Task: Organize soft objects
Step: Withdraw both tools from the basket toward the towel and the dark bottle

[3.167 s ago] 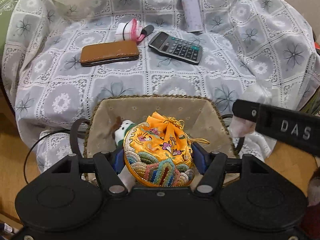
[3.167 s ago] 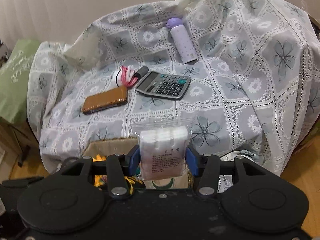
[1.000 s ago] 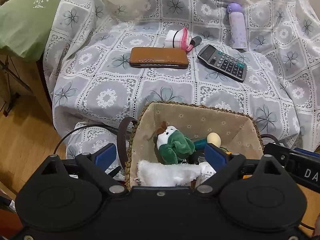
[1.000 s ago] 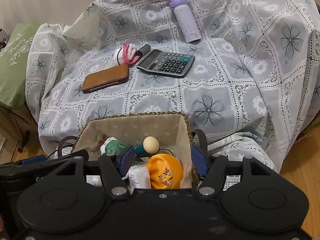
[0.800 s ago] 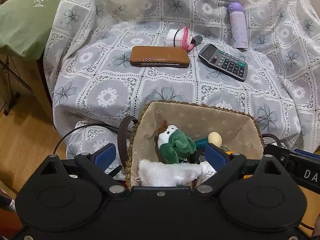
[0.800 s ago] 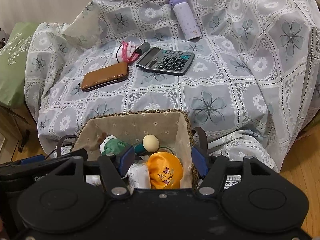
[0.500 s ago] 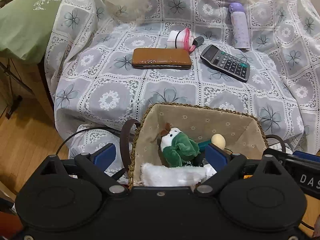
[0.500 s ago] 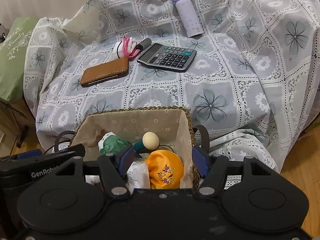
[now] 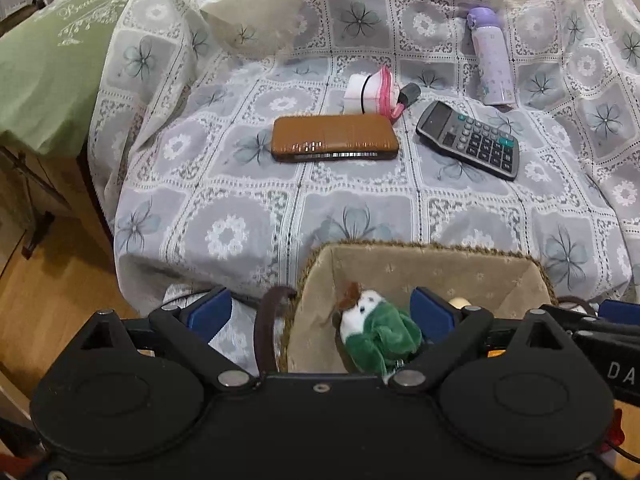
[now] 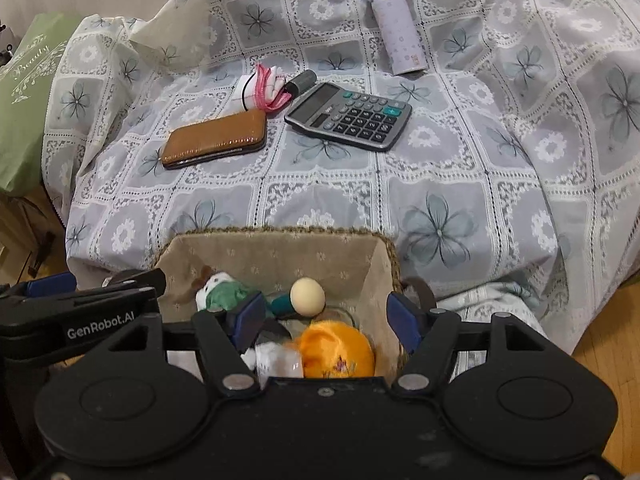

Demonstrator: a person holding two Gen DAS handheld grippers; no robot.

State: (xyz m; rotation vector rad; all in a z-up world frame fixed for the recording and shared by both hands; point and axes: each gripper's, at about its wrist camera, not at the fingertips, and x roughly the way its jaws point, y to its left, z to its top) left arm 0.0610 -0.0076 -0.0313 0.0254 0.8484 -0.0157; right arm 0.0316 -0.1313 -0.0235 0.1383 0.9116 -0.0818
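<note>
A woven basket [image 10: 280, 233] with beige lining stands on the floor against the draped table. Inside lie a green-and-white plush toy [image 10: 224, 293], a cream ball on a teal stick [image 10: 307, 297], an orange embroidered pouch [image 10: 336, 349] and a clear pack of white pads [image 10: 277, 360]. My right gripper [image 10: 326, 320] hovers over the pouch and pack. Its jaws are opening and touch neither. My left gripper [image 9: 320, 312] is open wide over the basket's left rim [image 9: 304, 276], beside the plush toy [image 9: 378, 334], holding nothing.
On the flowered cloth [image 10: 440, 184] lie a brown wallet [image 10: 216, 140], a calculator [image 10: 348, 116], a purple bottle [image 10: 396, 32] and a white roll with a pink band [image 10: 260, 88]. A green cushion [image 9: 52, 64] sits at the left. Wooden floor shows at both sides.
The left gripper let go of the orange pouch and the right one let go of the pack. Both now lie in the basket. Both grippers have drifted sideways, and the right jaws have widened.
</note>
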